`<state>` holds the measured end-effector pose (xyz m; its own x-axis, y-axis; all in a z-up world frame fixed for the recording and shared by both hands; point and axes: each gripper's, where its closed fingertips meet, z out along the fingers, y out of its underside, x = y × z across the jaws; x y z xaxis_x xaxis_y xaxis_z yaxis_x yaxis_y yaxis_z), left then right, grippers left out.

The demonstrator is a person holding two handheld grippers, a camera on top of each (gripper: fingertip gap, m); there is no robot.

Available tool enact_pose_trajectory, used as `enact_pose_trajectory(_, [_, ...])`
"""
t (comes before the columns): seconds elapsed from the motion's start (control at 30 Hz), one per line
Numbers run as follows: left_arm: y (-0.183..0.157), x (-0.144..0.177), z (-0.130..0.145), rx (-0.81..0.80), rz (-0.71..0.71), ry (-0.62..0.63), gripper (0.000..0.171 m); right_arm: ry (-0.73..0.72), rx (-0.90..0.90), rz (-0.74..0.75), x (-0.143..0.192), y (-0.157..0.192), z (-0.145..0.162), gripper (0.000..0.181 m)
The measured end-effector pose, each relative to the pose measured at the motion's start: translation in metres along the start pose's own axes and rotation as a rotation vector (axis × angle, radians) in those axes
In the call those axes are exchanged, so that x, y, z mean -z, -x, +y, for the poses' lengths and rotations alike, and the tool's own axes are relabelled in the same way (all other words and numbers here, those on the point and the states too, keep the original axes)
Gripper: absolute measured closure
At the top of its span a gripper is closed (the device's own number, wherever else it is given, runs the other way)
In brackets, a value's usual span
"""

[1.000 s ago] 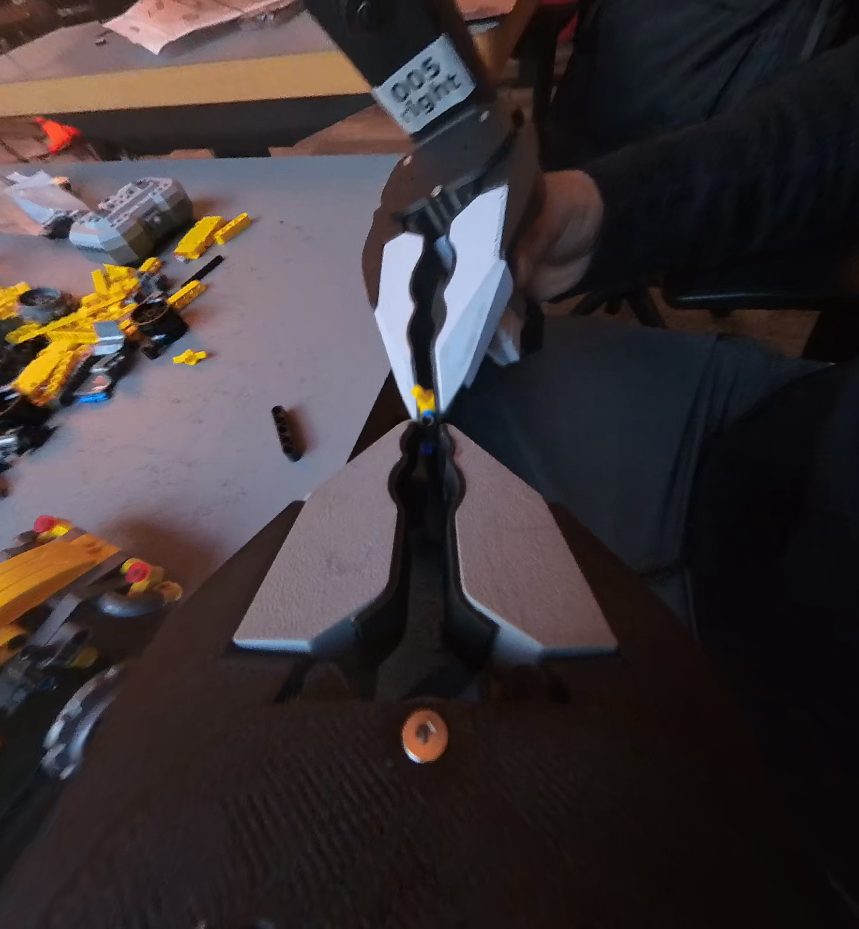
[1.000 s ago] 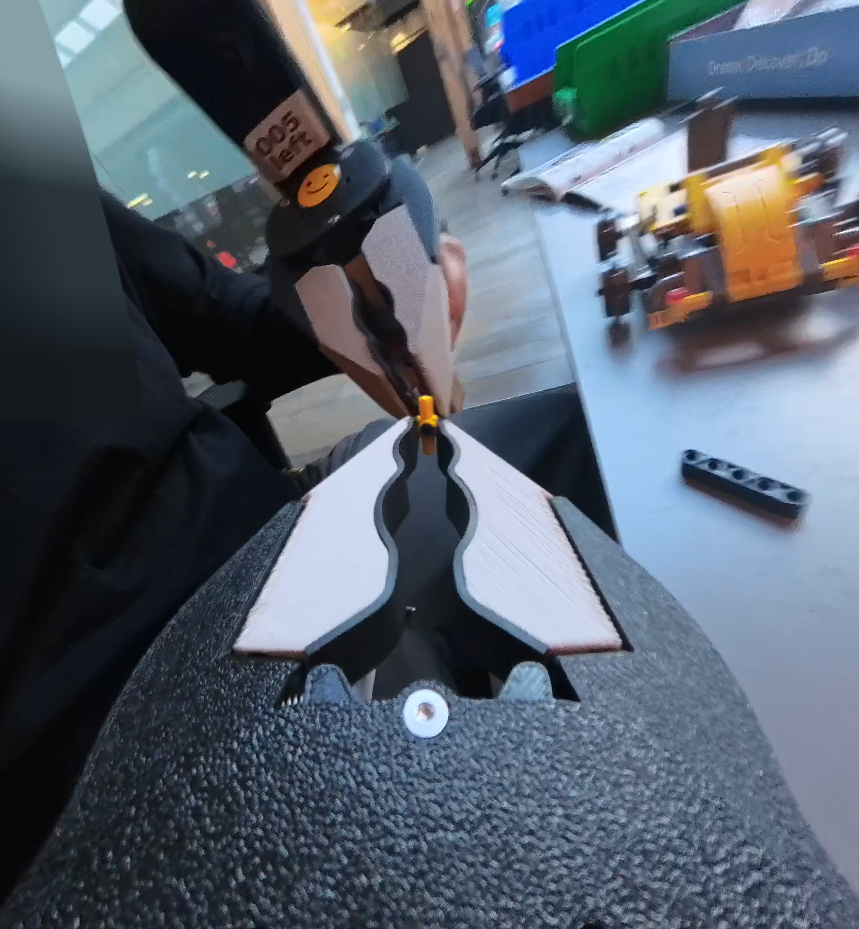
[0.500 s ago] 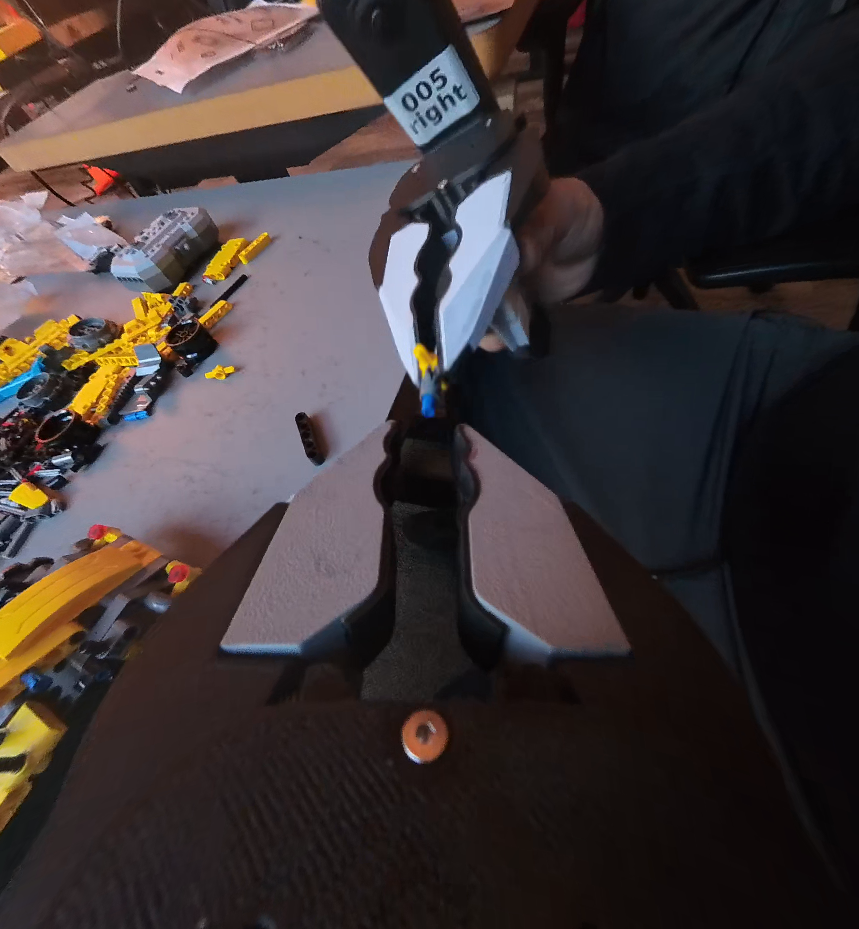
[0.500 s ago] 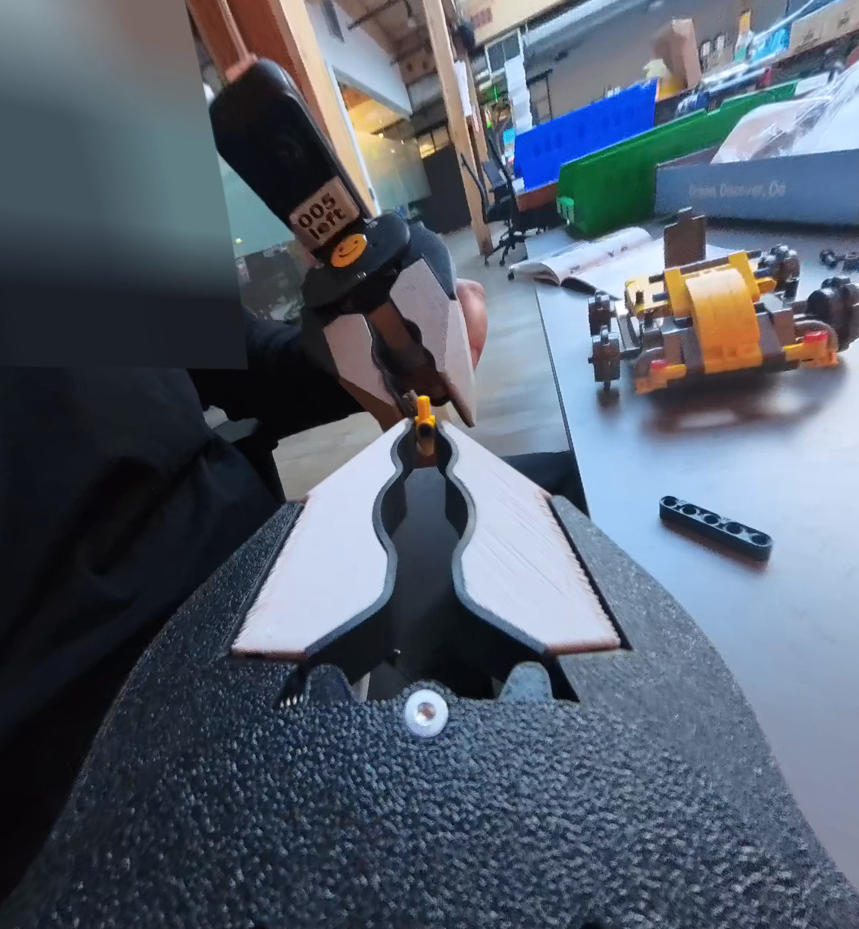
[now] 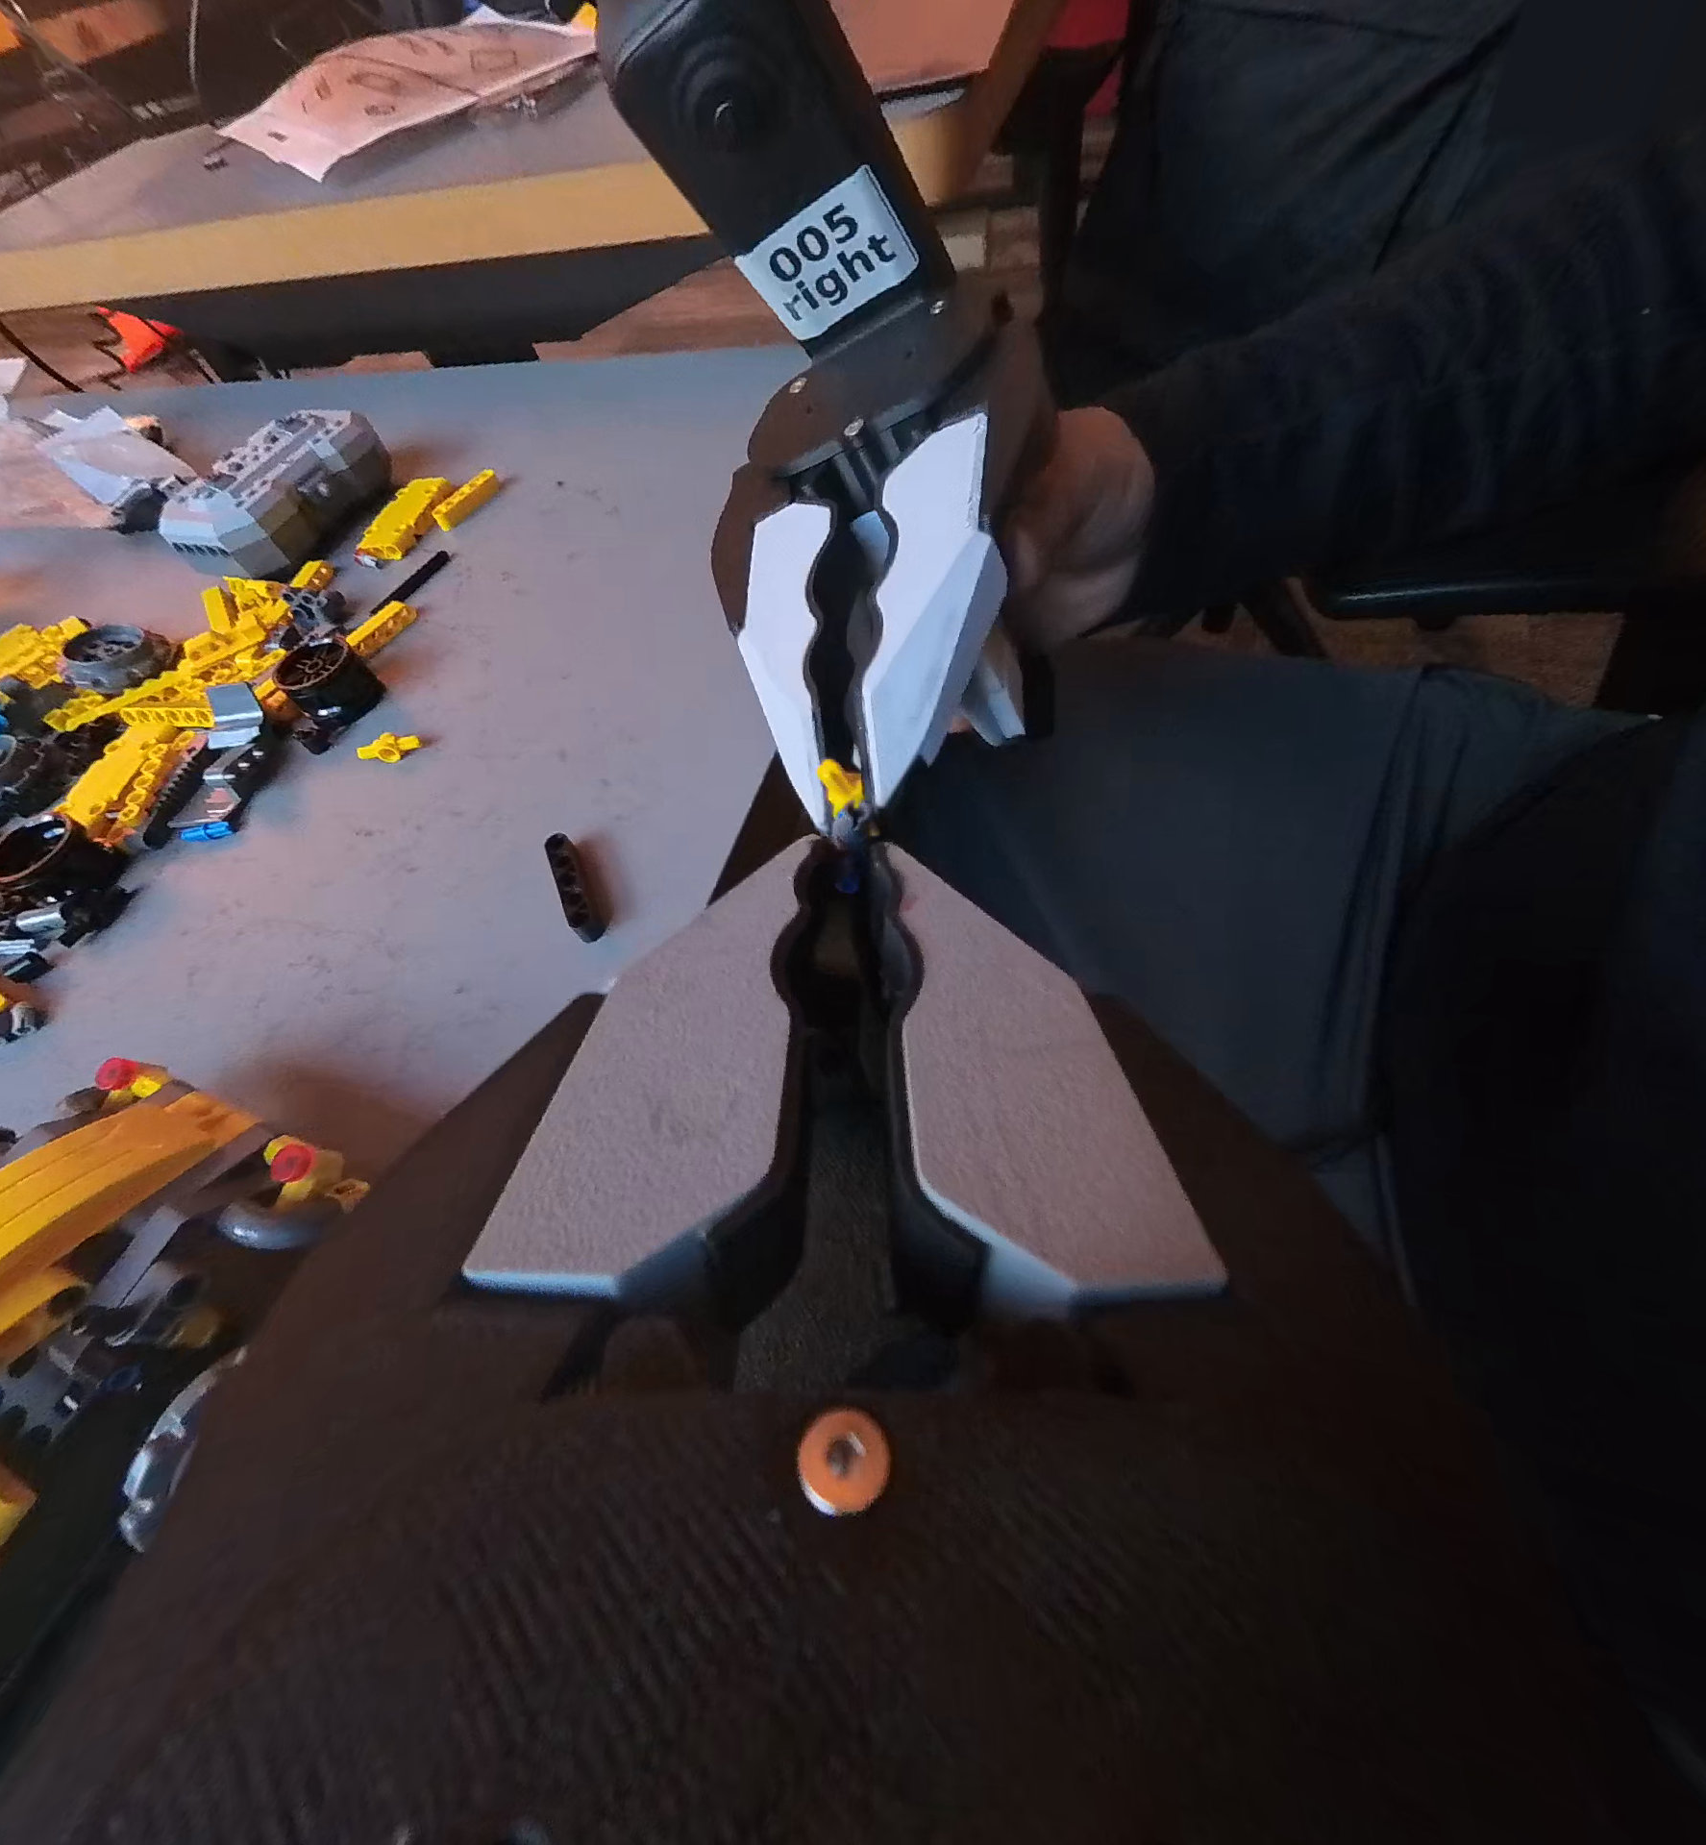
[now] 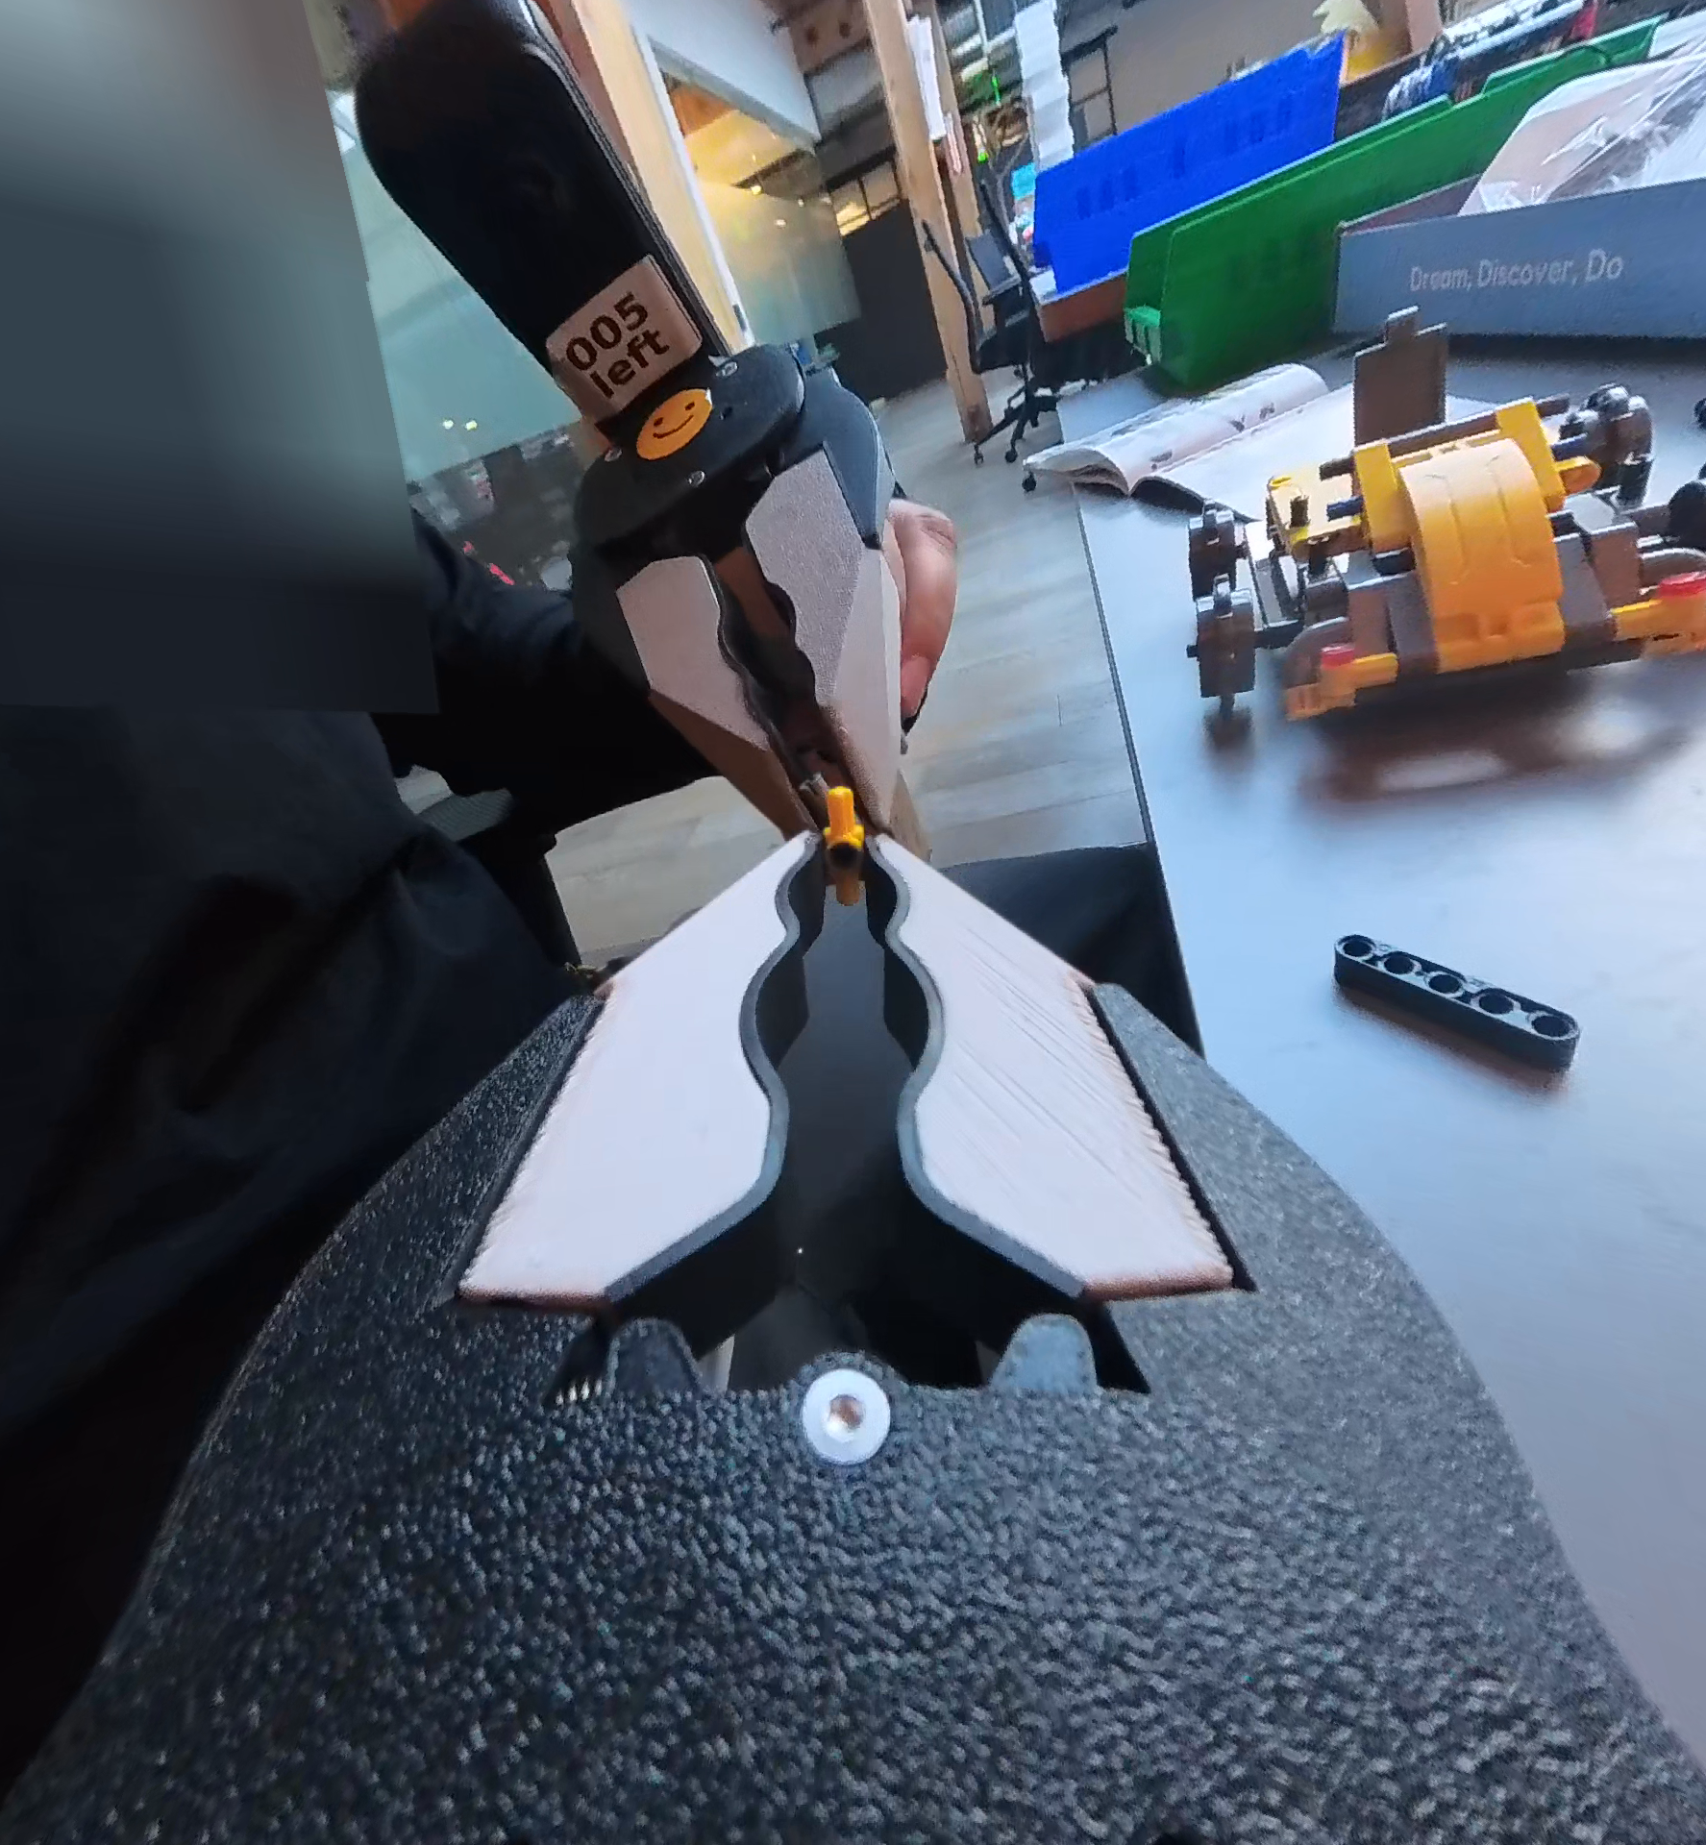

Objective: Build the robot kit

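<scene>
My left claw [image 5: 851,867] and right claw [image 6: 841,851] meet tip to tip in the air, beside the edge of the grey desk [image 5: 489,899] and above my lap in dark trousers. The right claw is closed on a small yellow plastic pin [image 6: 841,837]; the pin stands between the tips and points toward the left claw. In the left wrist view the same pin shows w/ a small blue and grey end [image 5: 849,834] that reaches down between the left claw's tips. The left fingers [image 5: 669,1108] are almost together at the tips, w/ only a narrow slot between them. I cannot tell if they really press the blue end or only stand around it.

On the desk, near the claws but apart from them, lies a short black plastic beam with a row of round holes [image 6: 1456,1000]. Further on the desk stands a half-built toy vehicle of yellow and grey bricks [image 6: 1458,559], w/ dark wheels and small red studs. Behind it lies an open instruction booklet [image 6: 1178,449], and a grey-blue cardboard box [image 6: 1548,270] stands at the desk's far edge. In the left wrist view a loose heap of yellow, black and grey brick parts [image 5: 130,719] is spread on the desk, w/ a grey blocky unit [image 5: 274,489] behind it. My hand [image 5: 1078,529] in a dark sleeve grips the right claw's handle.
</scene>
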<state>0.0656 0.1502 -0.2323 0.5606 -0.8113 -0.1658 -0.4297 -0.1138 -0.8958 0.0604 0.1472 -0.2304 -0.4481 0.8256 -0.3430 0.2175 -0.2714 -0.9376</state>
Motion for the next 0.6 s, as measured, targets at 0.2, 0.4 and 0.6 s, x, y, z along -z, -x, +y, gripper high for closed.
enact_pose_trajectory(0.2, [0.0020,-0.0007,0.0069,-0.010,-0.002,0.021,0.167,0.041,0.047,0.046,-0.0009,-0.0047,0.0053,0.167])
enact_pose_trajectory(0.4, [0.0008,-0.0007,0.0054,0.029,0.024,-0.001,0.167,0.047,0.114,0.069,0.0023,-0.0040,0.0039,0.175])
enact_pose_trajectory(0.6, [-0.0019,-0.0009,0.0048,0.050,0.043,-0.018,0.167,0.057,0.130,0.060,0.0024,-0.0017,0.0054,0.175])
